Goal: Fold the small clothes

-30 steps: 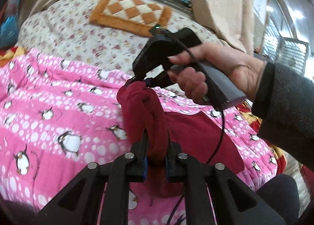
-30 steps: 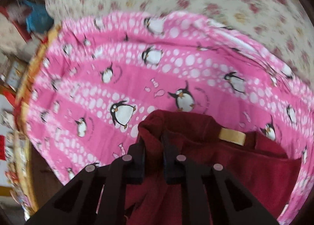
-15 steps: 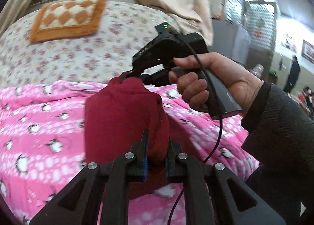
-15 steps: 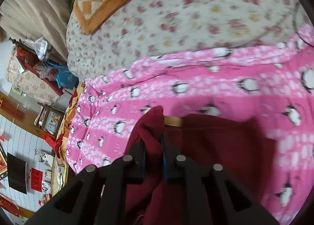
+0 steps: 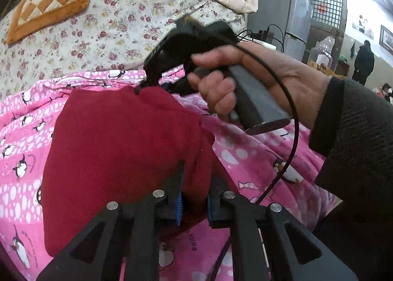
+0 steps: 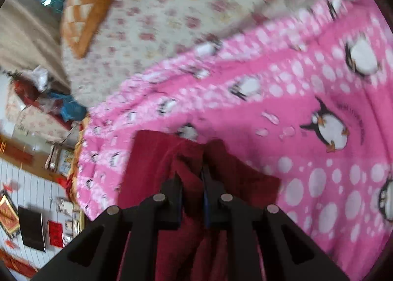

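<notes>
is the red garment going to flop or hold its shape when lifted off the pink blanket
Probably floppy: the red garment hangs in a loose sheet between the left tool and right tool. It bunches where pinched, so likely soft and light.

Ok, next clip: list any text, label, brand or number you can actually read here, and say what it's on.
None can be read.
Small script printed on the pink penguin blanket, near the left gripper: too small and distorted.
Curved script beside a penguin on the blanket in the right wrist view: blurred.
Red wall decorations: blurred.
Round red sign on the window grille: too small.
</notes>
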### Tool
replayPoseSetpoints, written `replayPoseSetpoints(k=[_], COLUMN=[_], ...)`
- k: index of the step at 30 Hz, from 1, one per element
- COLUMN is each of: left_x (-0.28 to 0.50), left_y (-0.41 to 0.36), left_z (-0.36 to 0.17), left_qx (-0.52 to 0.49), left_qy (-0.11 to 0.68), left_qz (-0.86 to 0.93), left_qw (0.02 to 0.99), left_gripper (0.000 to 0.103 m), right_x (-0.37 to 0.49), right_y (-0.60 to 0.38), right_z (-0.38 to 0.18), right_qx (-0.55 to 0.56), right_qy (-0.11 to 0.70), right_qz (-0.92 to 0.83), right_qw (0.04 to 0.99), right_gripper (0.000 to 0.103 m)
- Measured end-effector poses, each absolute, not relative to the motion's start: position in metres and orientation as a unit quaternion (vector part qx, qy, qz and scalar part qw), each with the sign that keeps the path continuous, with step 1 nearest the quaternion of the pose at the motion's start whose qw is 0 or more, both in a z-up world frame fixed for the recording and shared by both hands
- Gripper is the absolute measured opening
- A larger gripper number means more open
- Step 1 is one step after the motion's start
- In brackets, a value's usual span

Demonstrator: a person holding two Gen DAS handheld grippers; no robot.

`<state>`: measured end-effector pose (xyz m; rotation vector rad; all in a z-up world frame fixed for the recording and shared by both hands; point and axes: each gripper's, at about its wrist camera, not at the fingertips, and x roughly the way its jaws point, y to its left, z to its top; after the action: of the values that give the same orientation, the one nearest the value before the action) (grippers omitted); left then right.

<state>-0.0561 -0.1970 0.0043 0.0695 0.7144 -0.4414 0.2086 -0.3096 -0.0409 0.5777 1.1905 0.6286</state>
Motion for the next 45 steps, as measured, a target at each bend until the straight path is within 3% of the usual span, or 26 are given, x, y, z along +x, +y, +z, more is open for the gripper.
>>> replayPoseSetpoints(k=[4,10,16,21,25,32,37,42,45], left_x=[-0.061,-0.095,-0.094,-0.069,-0.060,-0.055,0.008,0.045,0.043], left_y=[-0.197,-0.160,-0.093,-0.081,-0.084,-0.084,-0.078,-0.080,-0.090], left_z=[0.010,0.033,0.054,0.024,-0.017,0.032,0.050,0.002,0.011], left_qx=[0.024,-0.001,-0.045,-0.099,-0.097,-0.086,-0.098,-0.100,-0.066], left_qy=[0.368,0.393,0.351,0.385,0.417,0.387,0.383,0.435,0.434], left_qz=[-0.225,-0.236,-0.141,-0.145,-0.137,-0.135,-0.110,-0.081,-0.072], left_qw=[0.902,0.889,0.925,0.906,0.893,0.908,0.912,0.891,0.896], left_gripper=[0.002,0.002,0.002,0.000,0.000,0.000,0.000,0.000,0.000], right_x=[0.203,0.152,0.039,-0.016,-0.013,-0.007,0.014,0.059,0.071], right_y=[-0.314,-0.339,-0.311,-0.265,-0.256,-0.270,-0.280,-0.267,-0.273], right_z=[-0.034,0.033,0.086,0.064,0.007,0.033,0.066,0.013,0.014], right_qx=[0.261,0.231,0.003,-0.131,-0.231,-0.156,-0.098,-0.161,-0.127], right_qy=[0.527,0.435,0.307,0.321,0.387,0.377,0.318,0.403,0.431], right_qz=[0.284,0.300,0.339,0.394,0.347,0.372,0.332,0.280,0.279], right_qw=[0.757,0.817,0.889,0.851,0.823,0.834,0.883,0.856,0.849], right_gripper=[0.024,0.035,0.044,0.040,0.024,0.022,0.022,0.018,0.018])
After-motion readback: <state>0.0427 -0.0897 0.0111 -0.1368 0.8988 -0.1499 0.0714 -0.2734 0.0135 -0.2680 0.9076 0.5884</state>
